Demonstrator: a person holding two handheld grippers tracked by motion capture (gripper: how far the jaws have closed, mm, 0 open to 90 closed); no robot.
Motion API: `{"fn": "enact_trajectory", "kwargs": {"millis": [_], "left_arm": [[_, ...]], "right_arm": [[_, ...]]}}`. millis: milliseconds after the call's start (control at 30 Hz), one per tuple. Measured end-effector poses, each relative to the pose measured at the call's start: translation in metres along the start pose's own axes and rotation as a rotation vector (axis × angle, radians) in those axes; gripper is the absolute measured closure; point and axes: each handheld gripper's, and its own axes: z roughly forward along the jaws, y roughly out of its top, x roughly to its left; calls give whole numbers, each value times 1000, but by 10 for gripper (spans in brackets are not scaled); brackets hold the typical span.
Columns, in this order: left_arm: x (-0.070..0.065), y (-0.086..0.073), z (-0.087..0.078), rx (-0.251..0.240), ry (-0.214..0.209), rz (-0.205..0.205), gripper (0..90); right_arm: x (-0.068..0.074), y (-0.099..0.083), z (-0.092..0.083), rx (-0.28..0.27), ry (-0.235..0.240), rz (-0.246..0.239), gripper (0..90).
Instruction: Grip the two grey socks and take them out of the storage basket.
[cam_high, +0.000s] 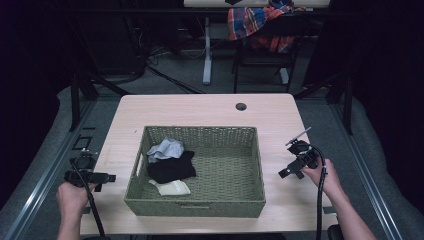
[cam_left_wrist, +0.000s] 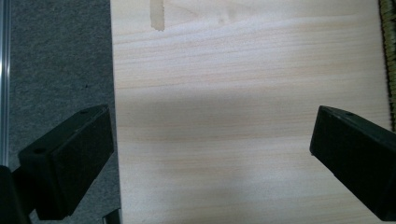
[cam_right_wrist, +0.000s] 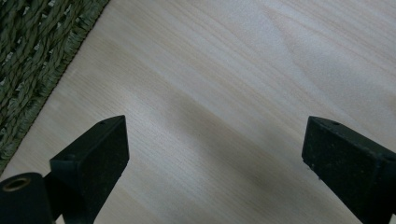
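- Dim workroom with grey carpet; a pale wooden surface (cam_high: 210, 112) sits in the middle, with a small round cable hole near its far edge.
- Beyond the far edge stand dark frames and a chair draped with a red and blue plaid cloth (cam_high: 255, 22).
- A green woven basket (cam_high: 200, 205) takes up the centre of the surface, reaching toward the near edge.
- Three pieces of clothing lie in the basket's left half: a grey garment (cam_high: 166, 148) at the far left corner, a black garment (cam_high: 172, 168) touching it on the near side, and a cream garment (cam_high: 172, 188) partly under the black one's near edge.
- The left gripper (cam_high: 107, 177) is held at the left edge of the surface, outside the basket wall. In the left gripper view its jaws stand wide apart over bare wood, nothing between them.
- The right gripper (cam_high: 287, 172) hovers near the right edge, just beside the basket. In the right gripper view its jaws are also spread wide and empty, with the basket weave (cam_right_wrist: 28, 51) at one corner.
- Judged step: the start, before any reach, as no garment is touched.
- The next move likely calls for one gripper to lift over the basket rim, come down on a garment, probably the grey or black one on top, and close on a fold of cloth.
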Motion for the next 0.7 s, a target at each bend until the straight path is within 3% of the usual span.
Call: {"fn": "enact_trajectory", "kwargs": {"millis": [300, 333, 433, 467, 500, 567, 600, 700], "left_arm": [[0, 1, -1, 2, 17, 8, 0], [0, 1, -2, -4, 28, 17, 0], [0, 1, -4, -5, 37, 24, 0], [0, 1, -5, -6, 41, 27, 0], [0, 1, -5, -6, 41, 27, 0], [1, 1, -7, -8, 43, 21, 0], [1, 0, -10, -15, 40, 22, 0], [0, 1, -14, -23, 46, 21, 0]], "right_arm": [[1, 0, 0, 2, -4, -4, 72], [3, -1, 3, -26, -10, 19, 73], [4, -1, 3, -12, 2, 25, 74], [5, -2, 5, -46, 10, 50, 74], [4, -1, 3, -17, -1, 21, 74], [4, -1, 3, -17, -2, 22, 74], [3, 1, 1, 17, -1, 0, 74], [3, 1, 2, 6, 0, 2, 74]]}}
